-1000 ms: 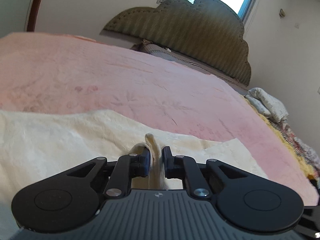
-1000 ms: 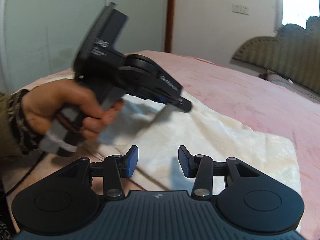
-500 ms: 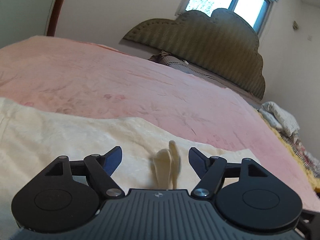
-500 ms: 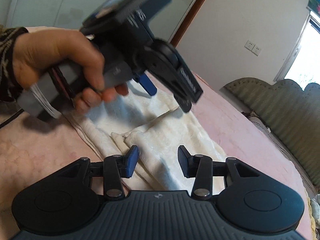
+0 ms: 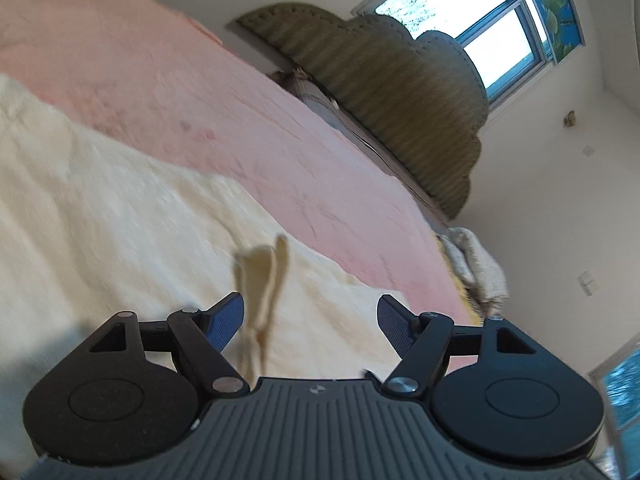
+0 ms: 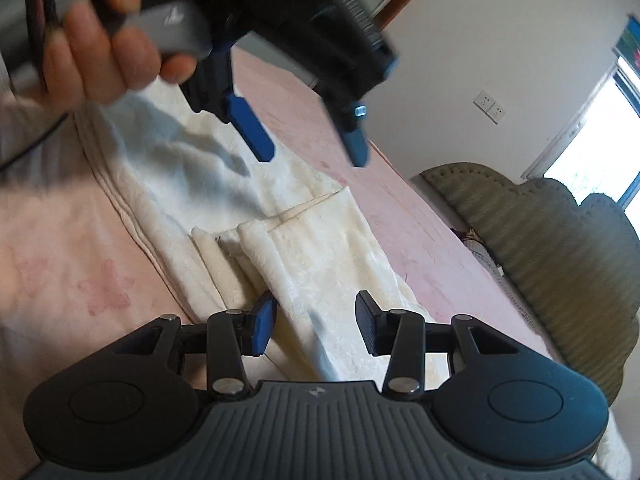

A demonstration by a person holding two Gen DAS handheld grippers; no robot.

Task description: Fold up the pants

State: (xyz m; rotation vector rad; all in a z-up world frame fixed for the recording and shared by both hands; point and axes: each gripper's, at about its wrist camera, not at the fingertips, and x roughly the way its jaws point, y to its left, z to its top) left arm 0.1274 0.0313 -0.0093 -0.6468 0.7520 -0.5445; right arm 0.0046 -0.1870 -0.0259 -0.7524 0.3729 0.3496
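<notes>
We see the pants (image 5: 100, 208) blurred ahead of our left gripper (image 5: 310, 316), their near part hidden under its body.

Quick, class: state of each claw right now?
Left claw: open, holding nothing; a pinch of the cream pants stands between its fingers.
Right claw: open, empty, over the pants.

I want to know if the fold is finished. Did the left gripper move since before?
Yes. The left gripper has let go of the pants, opened, and lifted up and tilted, judged against the headboard.
</notes>
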